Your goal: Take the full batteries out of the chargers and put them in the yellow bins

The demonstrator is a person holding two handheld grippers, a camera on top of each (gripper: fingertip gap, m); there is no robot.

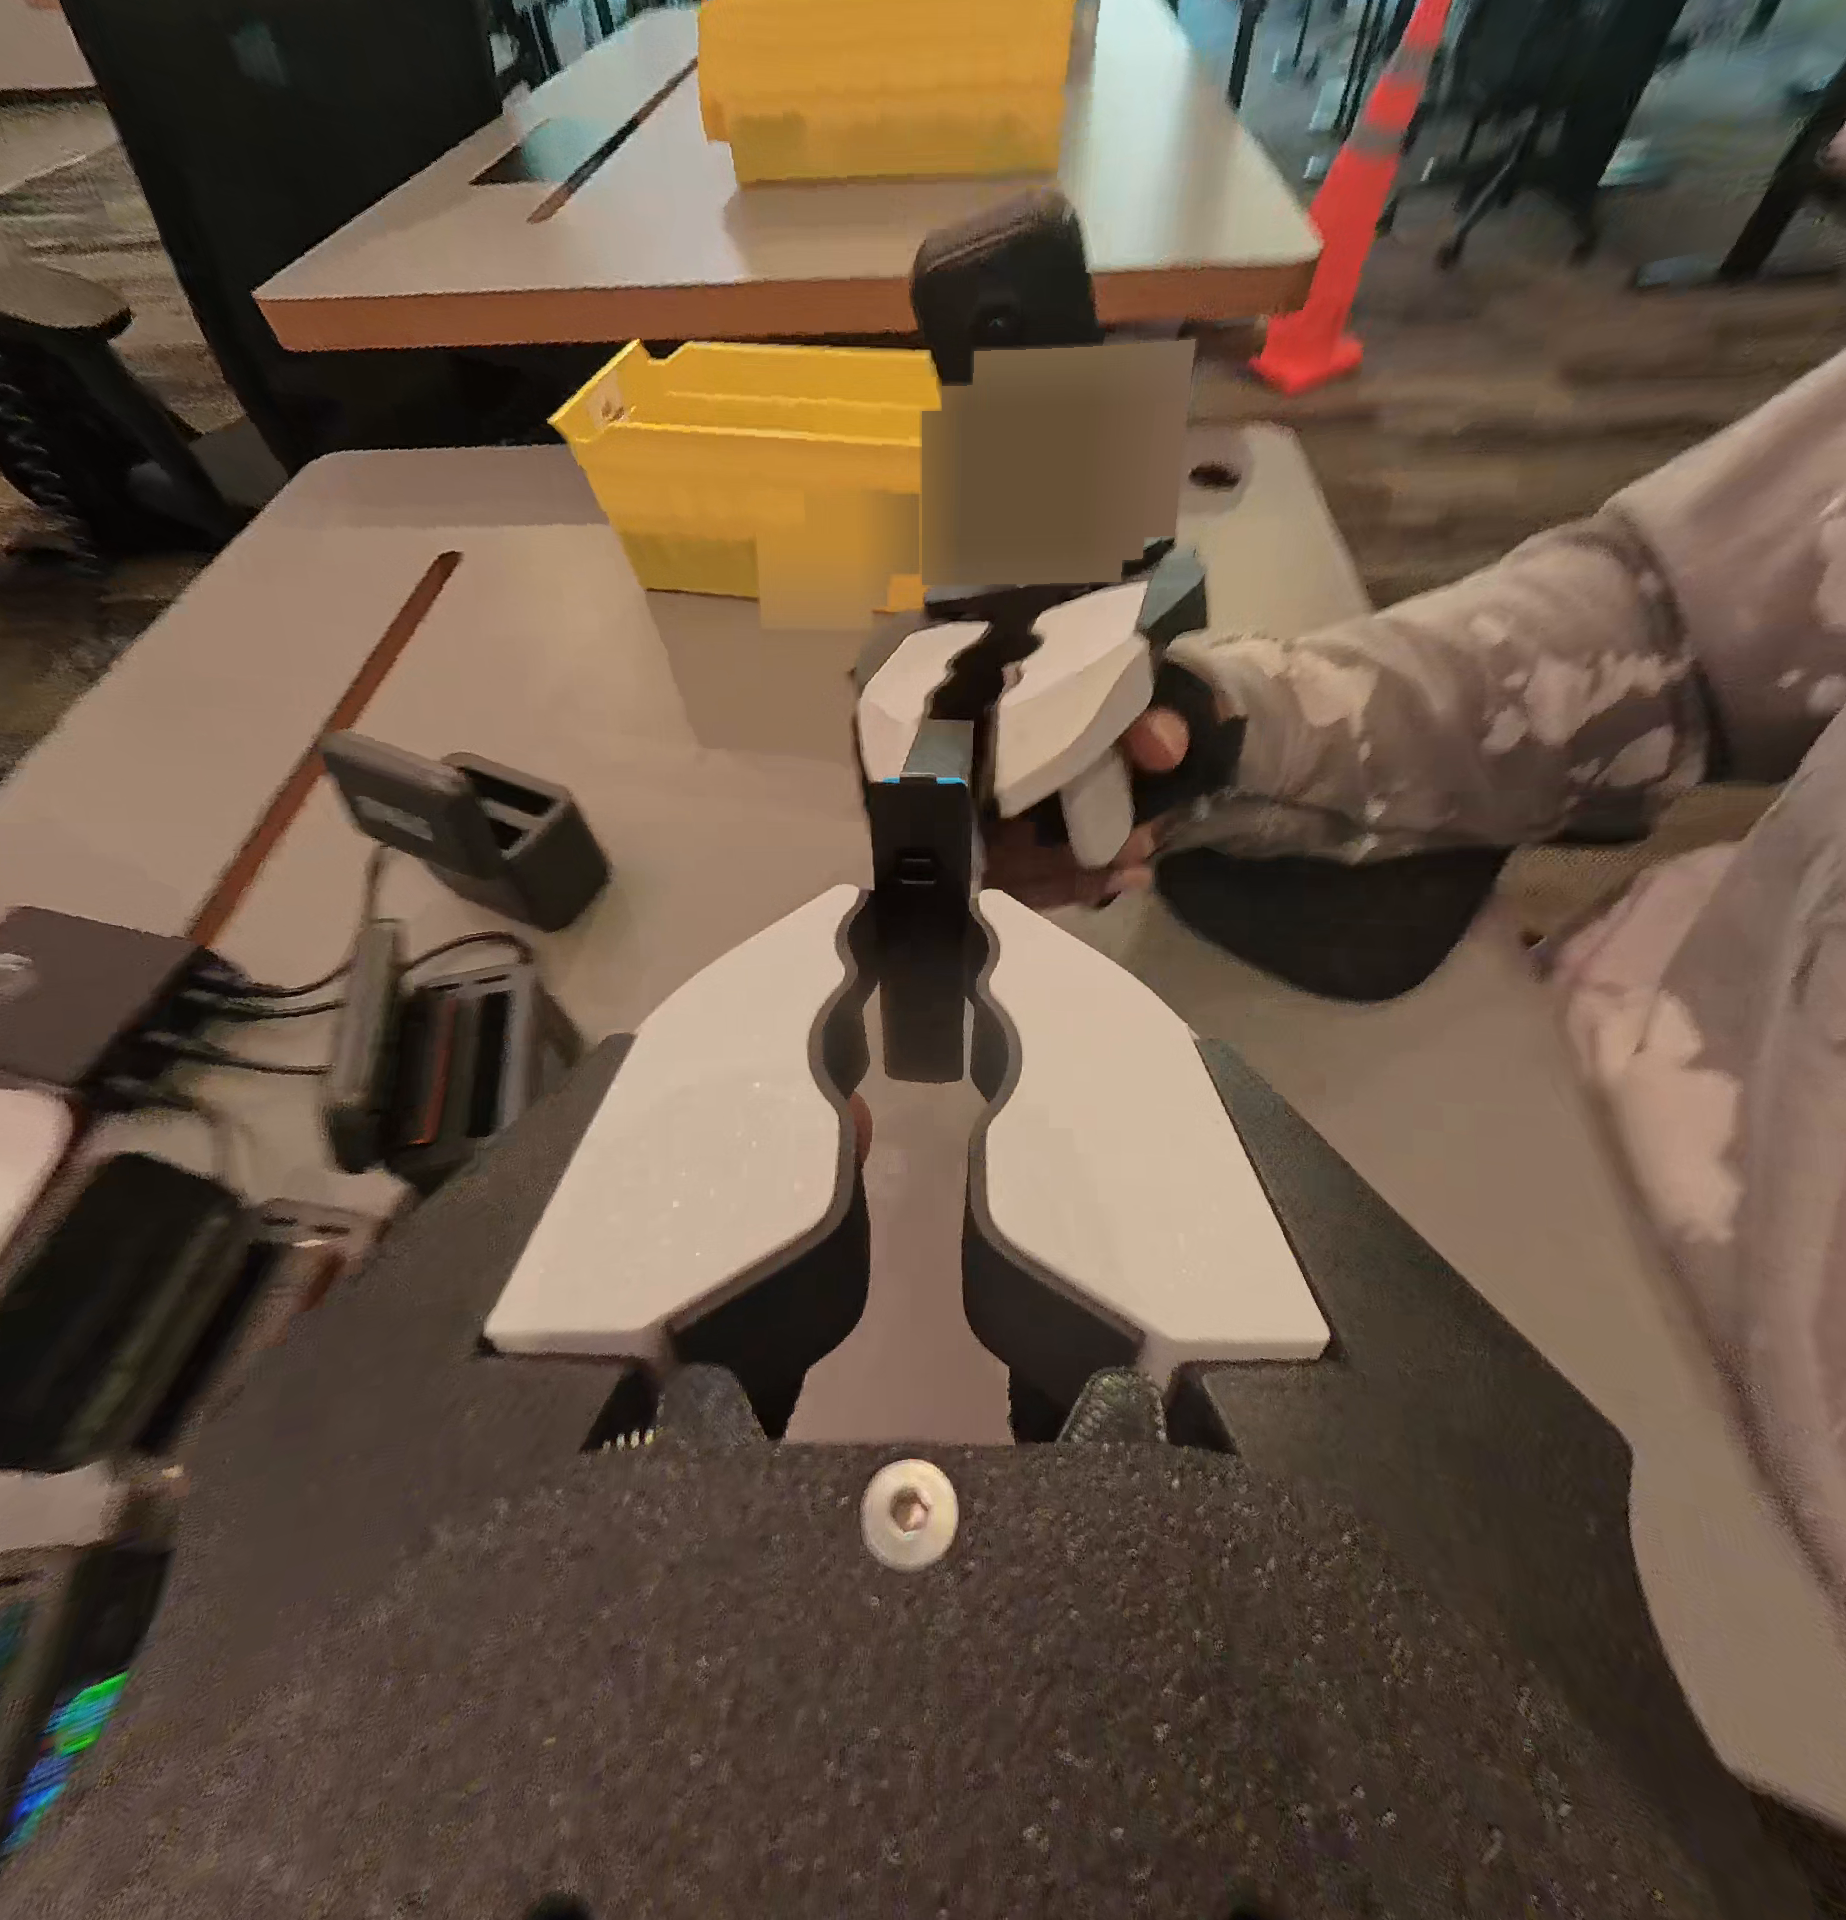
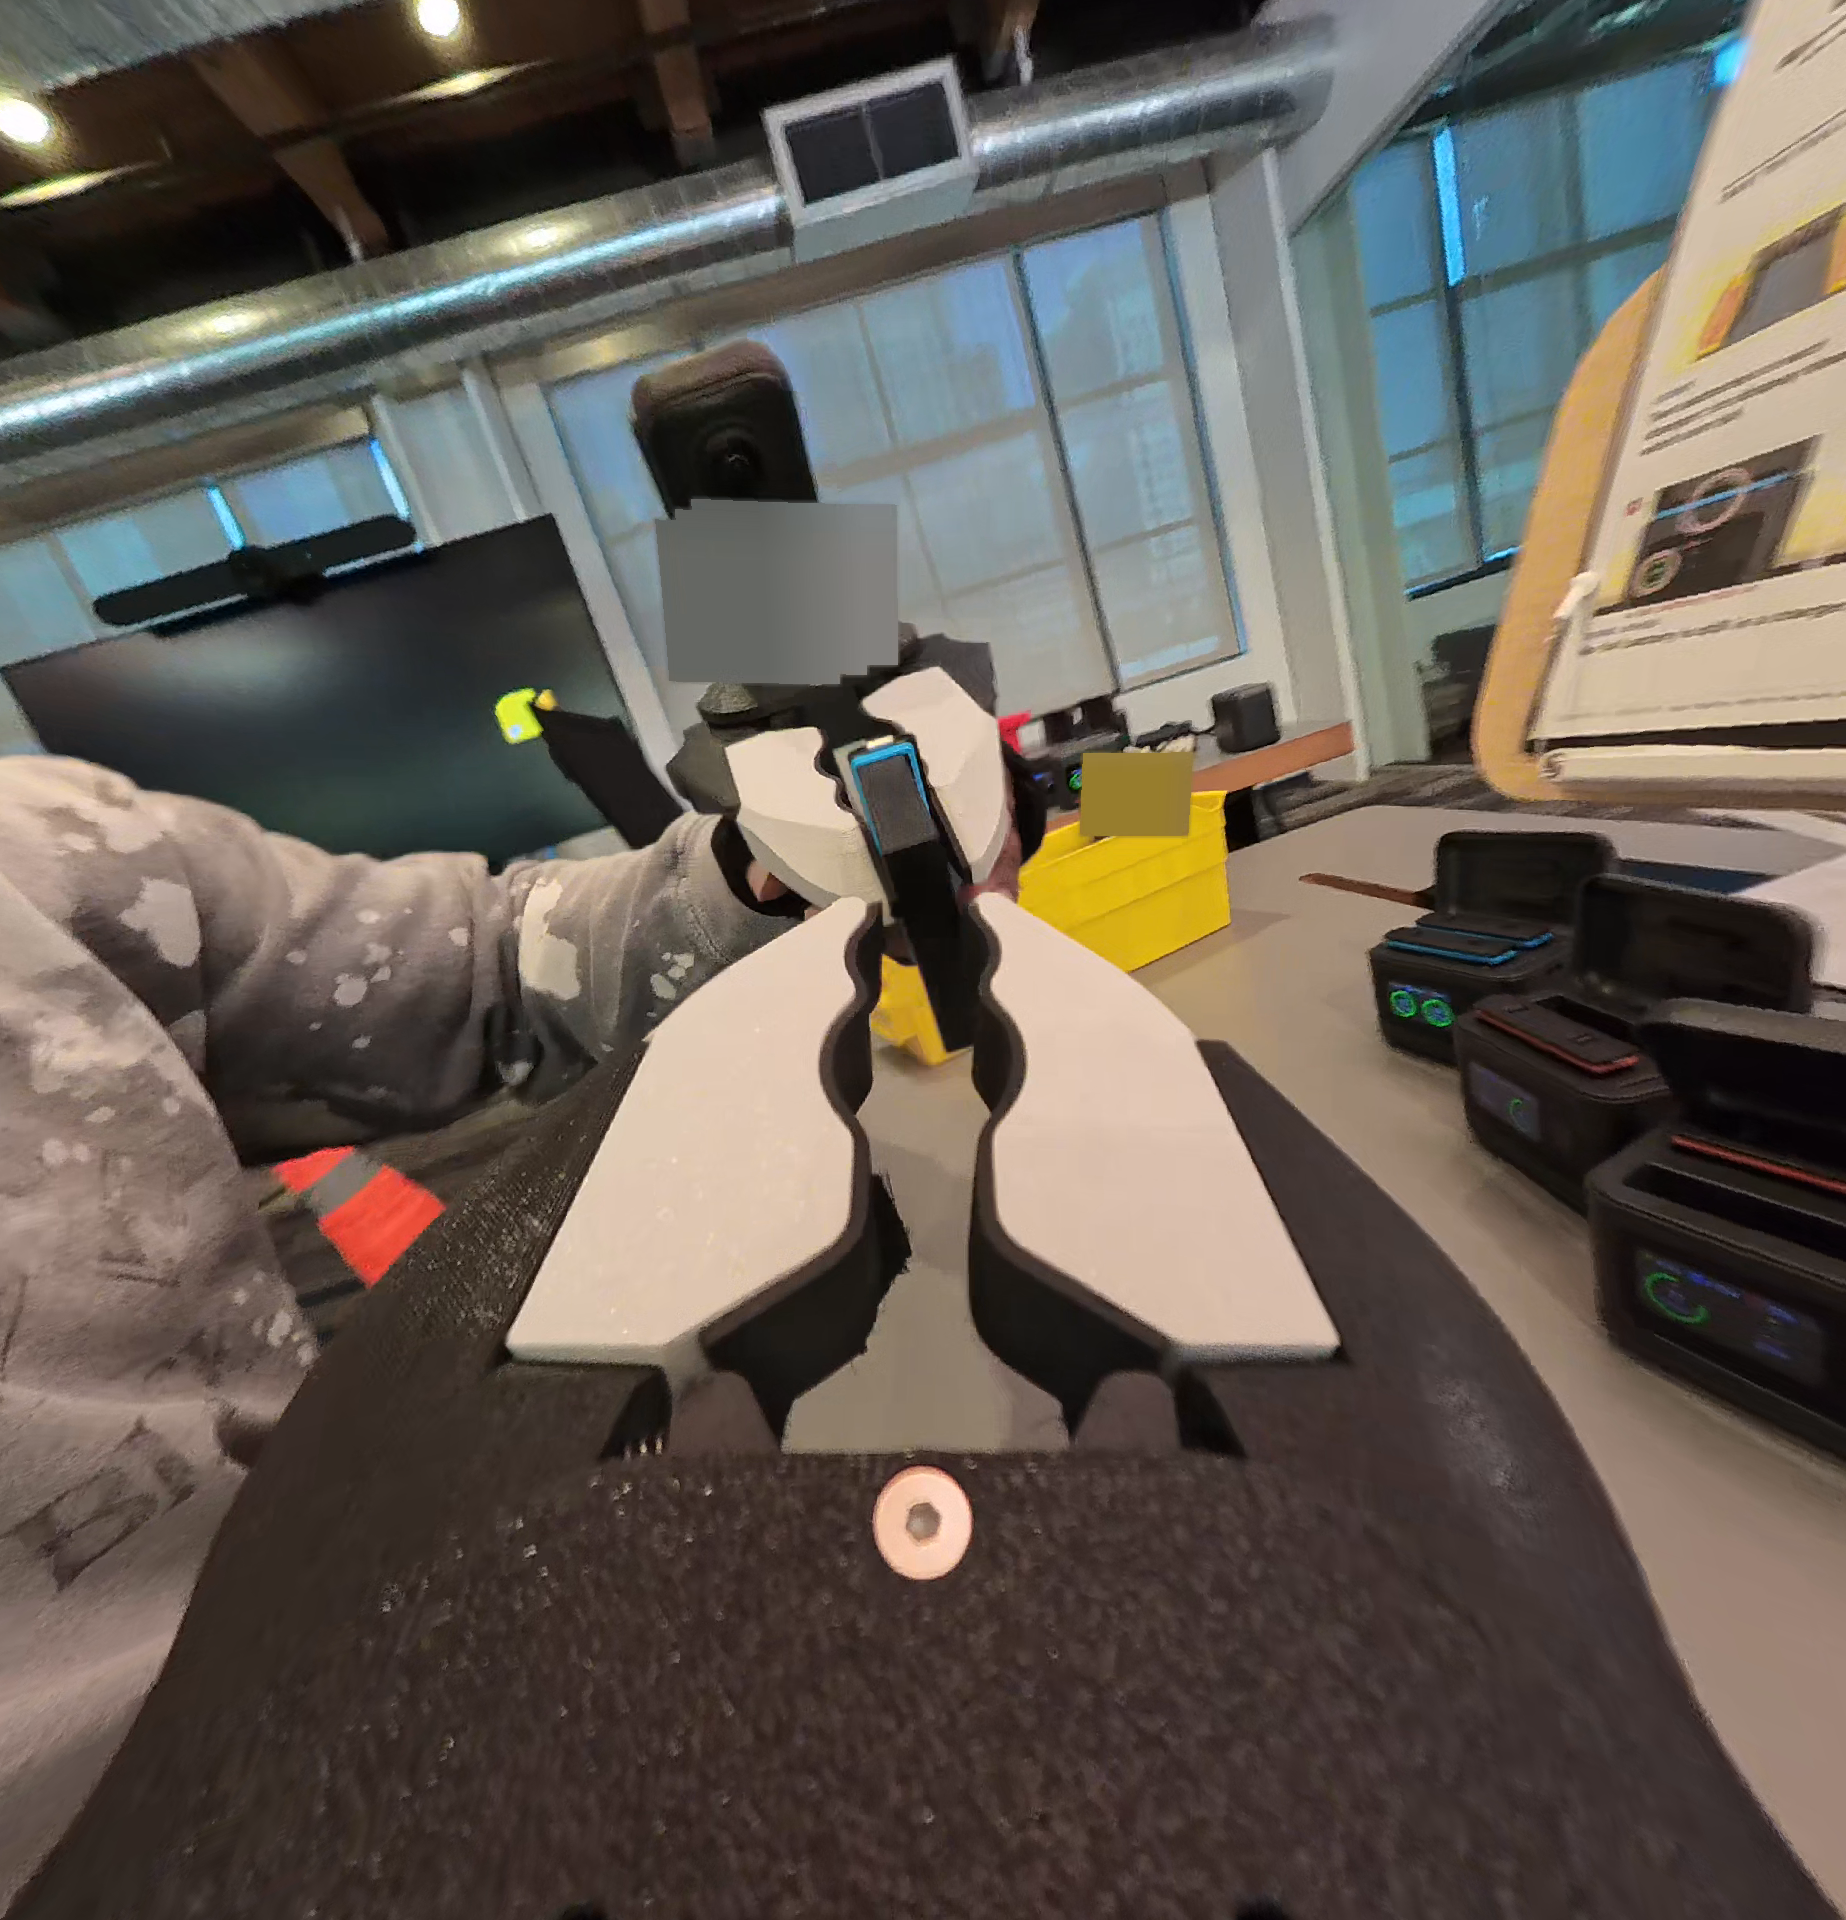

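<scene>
A black battery with blue trim [image 1: 919, 852] is held in the air between my two grippers, which face each other tip to tip. My left gripper [image 1: 921, 909] is shut on its near end. My right gripper [image 1: 945, 764] grips its far end. In the right wrist view the same battery [image 2: 903, 821] runs from my right gripper [image 2: 921, 920] into the left gripper [image 2: 898, 862]. A yellow bin [image 1: 742, 488] stands on the table behind them; it also shows in the right wrist view [image 2: 1127, 883]. Black chargers [image 2: 1470, 977] with open lids sit at the right, with blue-topped and red-topped batteries inside.
More chargers [image 1: 483, 821] and cables [image 1: 275, 997] lie at the left of the grey table [image 1: 545, 665]. Another yellow bin [image 1: 877, 94] is on the far table. An orange cone [image 1: 1345, 239] stands on the floor. A person's sleeve [image 1: 1521, 707] reaches in. A printed sheet [image 2: 1729, 416] stands at the right. My left and right fingertips are right by each other.
</scene>
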